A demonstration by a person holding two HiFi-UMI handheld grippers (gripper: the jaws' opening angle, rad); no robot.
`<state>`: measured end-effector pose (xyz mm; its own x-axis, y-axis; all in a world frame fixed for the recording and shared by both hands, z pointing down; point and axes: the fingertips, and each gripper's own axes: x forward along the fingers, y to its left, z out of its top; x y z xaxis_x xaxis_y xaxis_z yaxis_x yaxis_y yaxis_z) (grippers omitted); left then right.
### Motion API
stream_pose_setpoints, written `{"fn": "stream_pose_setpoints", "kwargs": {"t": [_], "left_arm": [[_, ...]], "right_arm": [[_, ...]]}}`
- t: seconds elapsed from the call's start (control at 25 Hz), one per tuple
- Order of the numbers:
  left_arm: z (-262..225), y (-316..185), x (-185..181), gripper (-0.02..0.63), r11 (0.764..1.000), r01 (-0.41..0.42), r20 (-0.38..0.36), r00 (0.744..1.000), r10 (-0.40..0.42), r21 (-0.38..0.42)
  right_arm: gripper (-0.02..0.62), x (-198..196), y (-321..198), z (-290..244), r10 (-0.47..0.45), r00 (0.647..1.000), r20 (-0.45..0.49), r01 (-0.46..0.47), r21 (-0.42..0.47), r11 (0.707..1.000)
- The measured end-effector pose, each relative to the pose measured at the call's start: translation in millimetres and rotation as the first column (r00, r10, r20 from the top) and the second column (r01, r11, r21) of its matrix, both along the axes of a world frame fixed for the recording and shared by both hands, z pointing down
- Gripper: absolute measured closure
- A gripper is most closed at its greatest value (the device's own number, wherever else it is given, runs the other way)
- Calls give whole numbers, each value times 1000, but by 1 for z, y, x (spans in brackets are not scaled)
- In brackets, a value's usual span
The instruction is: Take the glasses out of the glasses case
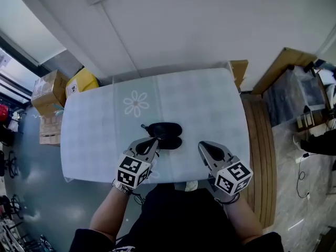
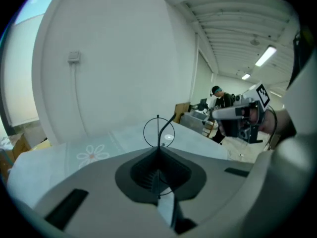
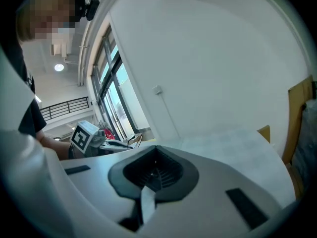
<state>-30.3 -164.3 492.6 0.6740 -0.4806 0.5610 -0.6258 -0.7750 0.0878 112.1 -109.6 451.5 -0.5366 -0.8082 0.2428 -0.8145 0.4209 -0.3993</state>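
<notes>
A black glasses case [image 1: 168, 129] lies open on the pale checked tablecloth [image 1: 205, 104], near the front edge. My left gripper [image 1: 150, 142] sits at the case's left side. In the left gripper view, this gripper [image 2: 158, 150] is shut on thin wire-framed glasses [image 2: 158, 130]. One round lens ring and a temple arm stick up past the jaw tips. The case itself is hidden under the gripper in that view. My right gripper [image 1: 206, 147] hovers right of the case, apart from it. Its jaws [image 3: 155, 150] meet with nothing between them.
A flower print [image 1: 136, 103] marks the cloth behind the case. Cardboard boxes [image 1: 50, 91] and a yellow box [image 1: 82, 81] stand left of the table. Wooden boards [image 1: 261, 140] lie along its right side. A white wall [image 1: 184, 20] runs behind.
</notes>
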Motion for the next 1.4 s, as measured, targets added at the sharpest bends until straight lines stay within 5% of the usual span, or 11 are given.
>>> {"fn": "stream_pose_setpoints", "kwargs": {"t": [0.24,0.76,1.4], "left_arm": [[-31,37,-12,577,994,110,-190,976,-110,-11],[-41,106,-68,577,967,253,-266,930,-252,-32],[-45,129,-142,577,994,112,-271,956,-112,-16]], "right_arm": [[572,-18,16,-12,-96,995,-22,96,36,995],[572,-73,41,-15,-227,974,-21,228,30,973],[572,-162,81,-13,-137,989,-53,138,19,990]]}}
